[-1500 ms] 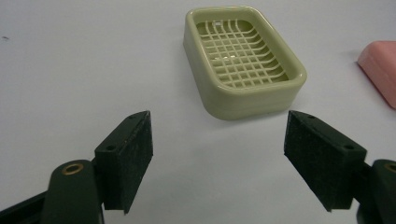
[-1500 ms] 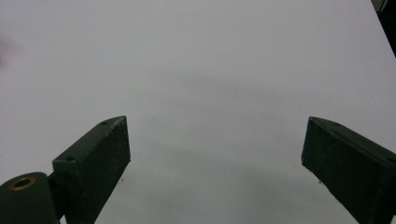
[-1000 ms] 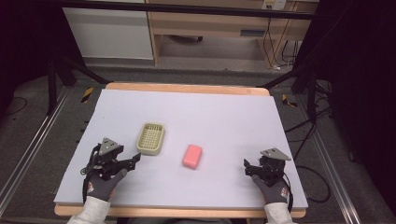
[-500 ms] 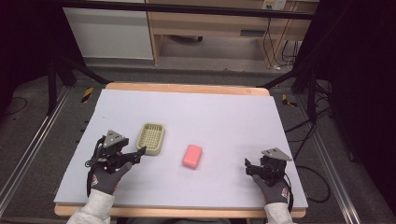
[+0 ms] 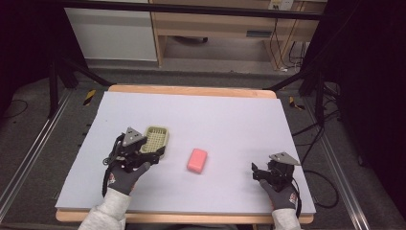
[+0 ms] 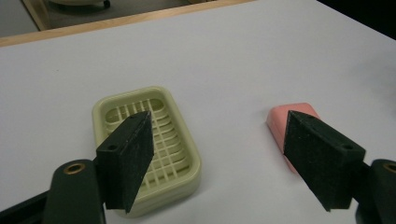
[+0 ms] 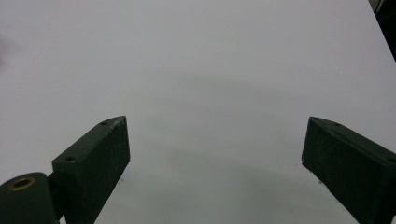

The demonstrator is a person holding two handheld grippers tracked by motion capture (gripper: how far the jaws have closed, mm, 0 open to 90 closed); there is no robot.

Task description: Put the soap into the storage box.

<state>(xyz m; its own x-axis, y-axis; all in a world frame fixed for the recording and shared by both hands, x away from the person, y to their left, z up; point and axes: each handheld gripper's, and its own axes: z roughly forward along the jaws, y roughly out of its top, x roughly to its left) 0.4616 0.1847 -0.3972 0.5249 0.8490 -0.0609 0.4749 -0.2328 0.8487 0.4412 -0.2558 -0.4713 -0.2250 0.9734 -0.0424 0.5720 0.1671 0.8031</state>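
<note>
Two grippers work the table (image 5: 230,115) from above: the left gripper (image 5: 152,155) touches the soap dish (image 5: 157,138), soap (image 5: 197,160) beside it; the right gripper (image 5: 257,171) lies well apart. Left gripper view: jaws wide, empty, straddling the dish's corner; centre before closing. Right gripper view: jaws wide, empty.

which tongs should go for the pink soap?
Probably left. The left tongs are open beside the soap dish, with the pink soap just ahead. The right tongs, also open, sit farther off at the table's right edge.
</note>
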